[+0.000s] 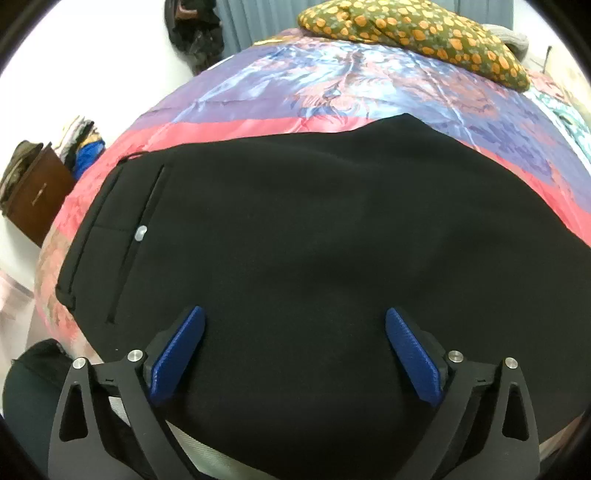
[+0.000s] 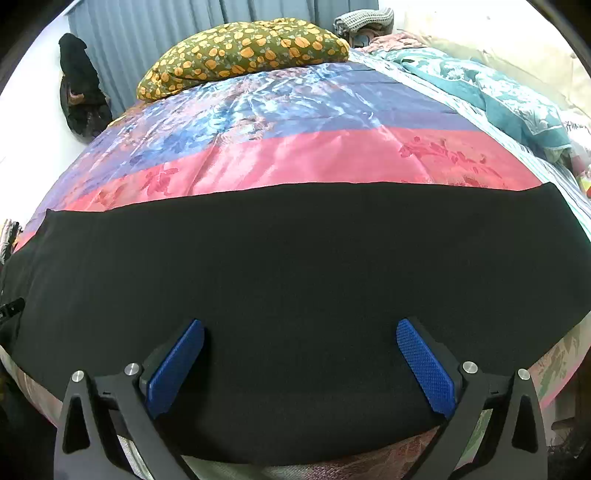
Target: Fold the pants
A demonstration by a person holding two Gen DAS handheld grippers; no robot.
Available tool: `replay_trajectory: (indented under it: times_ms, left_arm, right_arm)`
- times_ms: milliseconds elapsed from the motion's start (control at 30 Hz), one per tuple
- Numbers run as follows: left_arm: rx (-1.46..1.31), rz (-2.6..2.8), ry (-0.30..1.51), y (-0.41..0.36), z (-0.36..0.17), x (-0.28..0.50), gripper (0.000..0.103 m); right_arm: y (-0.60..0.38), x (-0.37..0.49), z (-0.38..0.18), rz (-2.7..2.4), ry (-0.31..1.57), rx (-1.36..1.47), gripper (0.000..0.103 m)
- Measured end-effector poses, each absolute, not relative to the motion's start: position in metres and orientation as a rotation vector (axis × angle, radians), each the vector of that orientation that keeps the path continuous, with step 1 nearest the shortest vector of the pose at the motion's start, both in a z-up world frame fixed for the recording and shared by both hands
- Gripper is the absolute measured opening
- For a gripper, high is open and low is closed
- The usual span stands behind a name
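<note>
Black pants lie flat across a bed, waistband end to the left with a pocket seam and a small pale button. In the right wrist view the same pants stretch as a wide black band across the bed. My left gripper hovers over the cloth near the bed's front edge, its blue pads spread wide with nothing pressed between them. My right gripper stands open the same way above the pants, its pads apart and clear of the fabric.
The bedspread is shiny, pink and blue-purple. An olive cushion with orange spots lies at the far side, a teal quilt at the right. A brown cabinet with piled clothes stands left of the bed. Grey curtains hang behind.
</note>
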State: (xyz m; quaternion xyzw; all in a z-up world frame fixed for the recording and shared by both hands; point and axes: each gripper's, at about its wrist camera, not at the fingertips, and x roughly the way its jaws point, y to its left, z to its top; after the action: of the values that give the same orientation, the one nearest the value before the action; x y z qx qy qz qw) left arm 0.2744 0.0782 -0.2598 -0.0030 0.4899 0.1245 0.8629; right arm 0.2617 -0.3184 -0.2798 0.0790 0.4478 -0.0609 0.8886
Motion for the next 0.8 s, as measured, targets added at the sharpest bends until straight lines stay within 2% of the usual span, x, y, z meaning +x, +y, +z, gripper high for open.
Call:
replay_trajectory:
  times_ms: [800]
  left_arm:
    - [0.007, 0.263, 1.038, 0.0796, -0.2612, 0.2728, 0.102]
  right_arm:
    - [-0.3166, 0.2616, -0.2791, -0.147, 0.924, 0.158, 0.103]
